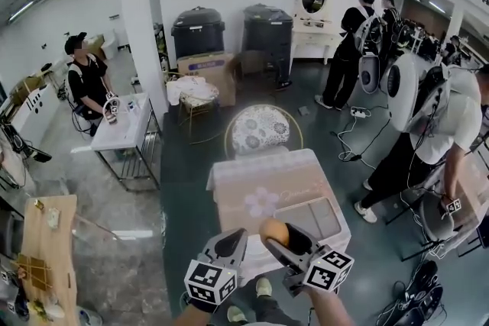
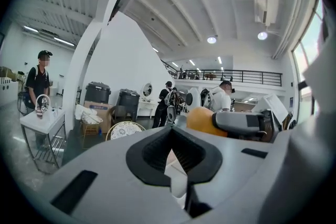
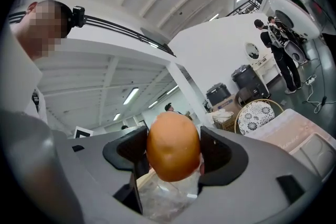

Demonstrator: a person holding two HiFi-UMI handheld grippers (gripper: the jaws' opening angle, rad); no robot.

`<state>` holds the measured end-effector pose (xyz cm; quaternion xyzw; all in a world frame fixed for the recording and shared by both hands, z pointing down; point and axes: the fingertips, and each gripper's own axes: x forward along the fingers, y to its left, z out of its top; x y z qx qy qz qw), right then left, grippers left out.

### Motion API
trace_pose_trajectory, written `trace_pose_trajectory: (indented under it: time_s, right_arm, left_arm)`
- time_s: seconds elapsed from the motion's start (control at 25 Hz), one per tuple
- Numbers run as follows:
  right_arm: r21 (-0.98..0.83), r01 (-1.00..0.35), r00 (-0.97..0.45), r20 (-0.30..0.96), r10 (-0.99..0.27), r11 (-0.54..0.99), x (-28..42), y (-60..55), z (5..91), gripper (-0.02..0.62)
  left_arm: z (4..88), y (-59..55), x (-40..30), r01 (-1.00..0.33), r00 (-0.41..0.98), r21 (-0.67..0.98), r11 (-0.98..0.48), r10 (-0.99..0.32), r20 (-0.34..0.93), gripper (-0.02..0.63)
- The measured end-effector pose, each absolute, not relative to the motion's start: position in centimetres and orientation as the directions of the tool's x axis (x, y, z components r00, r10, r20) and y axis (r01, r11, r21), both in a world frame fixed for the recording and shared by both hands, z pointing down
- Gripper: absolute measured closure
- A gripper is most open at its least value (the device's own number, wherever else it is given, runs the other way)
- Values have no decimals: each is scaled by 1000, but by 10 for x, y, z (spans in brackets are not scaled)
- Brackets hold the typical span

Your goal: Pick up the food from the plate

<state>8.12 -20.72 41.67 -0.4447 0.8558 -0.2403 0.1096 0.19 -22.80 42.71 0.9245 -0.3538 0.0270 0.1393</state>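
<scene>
A round orange-brown piece of food (image 3: 173, 147) sits clamped between the pads of my right gripper (image 3: 174, 153), which is shut on it and held up in the air. Crinkled clear wrap (image 3: 168, 198) hangs just below the food. In the head view the food (image 1: 273, 230) shows at the tip of the right gripper (image 1: 280, 239), above the near edge of a pink-clothed table (image 1: 252, 183). My left gripper (image 1: 231, 243) is beside it on the left, shut and empty (image 2: 173, 153). From there the food (image 2: 201, 119) appears to the right. No plate can be made out.
A grey tray (image 1: 315, 215) lies on the pink table. Beyond it stands a round patterned stool (image 1: 260, 130). Standing people (image 1: 428, 126) and floor cables fill the right side. A seated person at a white table (image 1: 122, 127) and a wooden bench (image 1: 47, 240) are at the left.
</scene>
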Motion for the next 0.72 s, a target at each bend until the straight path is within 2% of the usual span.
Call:
trace_pose_trajectory:
  time_s: [0.24, 0.48, 0.72]
  right_arm:
    - [-479, -710, -580, -17, -814, 516, 75, -206, 389, 304]
    - [-401, -745, -578, -8, -816, 532, 65, -208, 382, 304]
    - [-397, -750, -578, 4, -816, 529, 60, -207, 386, 304]
  left_arm:
    - [395, -228, -1, -662, 746, 220, -716, -658, 105, 601]
    - [389, -225, -7, -669, 739, 213, -712, -668, 88, 601]
    - [390, -224, -5, -668, 740, 214, -713, -667, 85, 601]
